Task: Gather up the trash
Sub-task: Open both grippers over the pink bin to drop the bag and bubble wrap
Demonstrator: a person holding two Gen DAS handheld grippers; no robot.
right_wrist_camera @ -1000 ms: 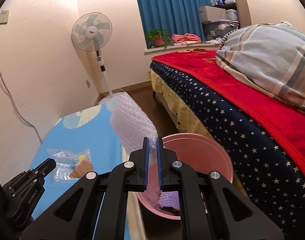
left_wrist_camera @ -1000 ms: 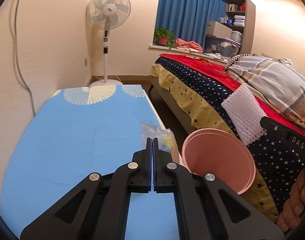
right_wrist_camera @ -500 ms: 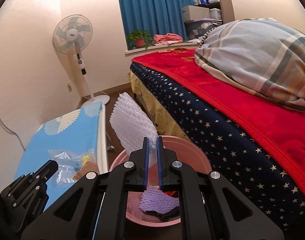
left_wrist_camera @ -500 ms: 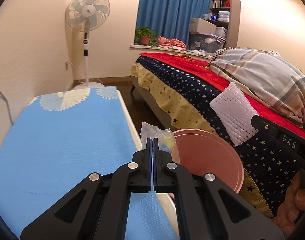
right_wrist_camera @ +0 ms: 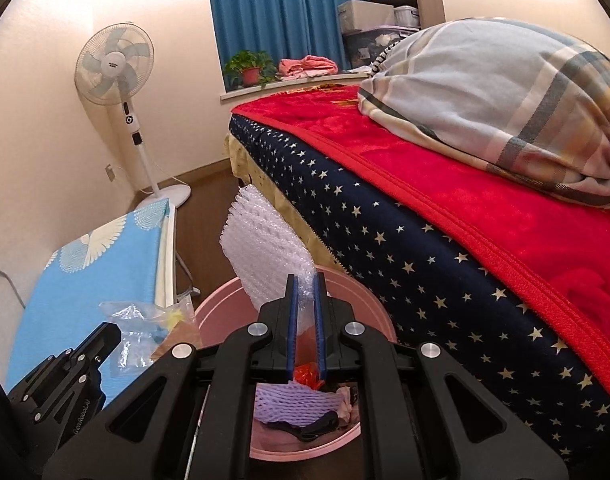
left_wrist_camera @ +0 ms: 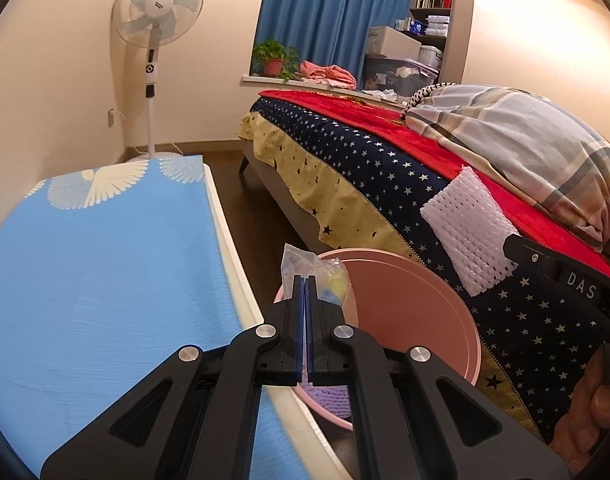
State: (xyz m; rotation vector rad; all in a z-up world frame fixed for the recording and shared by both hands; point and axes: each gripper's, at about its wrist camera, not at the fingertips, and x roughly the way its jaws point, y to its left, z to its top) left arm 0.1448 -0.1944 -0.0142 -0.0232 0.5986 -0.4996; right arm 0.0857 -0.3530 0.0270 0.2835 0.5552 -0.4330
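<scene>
Left gripper (left_wrist_camera: 306, 280): the fingers are pressed together on a crumpled clear plastic bag with yellow contents (left_wrist_camera: 317, 276). The bag projects forward and upward from the fingertips and sits above the near rim of the round pink plastic bin (left_wrist_camera: 425, 300), just past the edge of the blue-covered tabletop (left_wrist_camera: 105, 280).

Right gripper (right_wrist_camera: 306, 280): the fingers are clamped, with a narrow gap, on a white bubble-wrap sheet (right_wrist_camera: 265, 248). The sheet stands up and leans left from the fingertips, directly above the open bin (right_wrist_camera: 361, 280).

Bin contents, seen from the right wrist: a pale purple foam net (right_wrist_camera: 293, 404), an orange-red scrap (right_wrist_camera: 305, 372) and a dark item that cannot be identified.

The bin stands on the dark floor between the tabletop and a bed with a star-patterned navy sheet (right_wrist_camera: 425, 272) and a red blanket (right_wrist_camera: 465, 200). A plaid pillow (right_wrist_camera: 505, 100) lies on the blanket.

Far side: a white pedestal fan (left_wrist_camera: 157, 12), a potted plant (left_wrist_camera: 275, 58) on the sill, and blue curtains (left_wrist_camera: 337, 20).
</scene>
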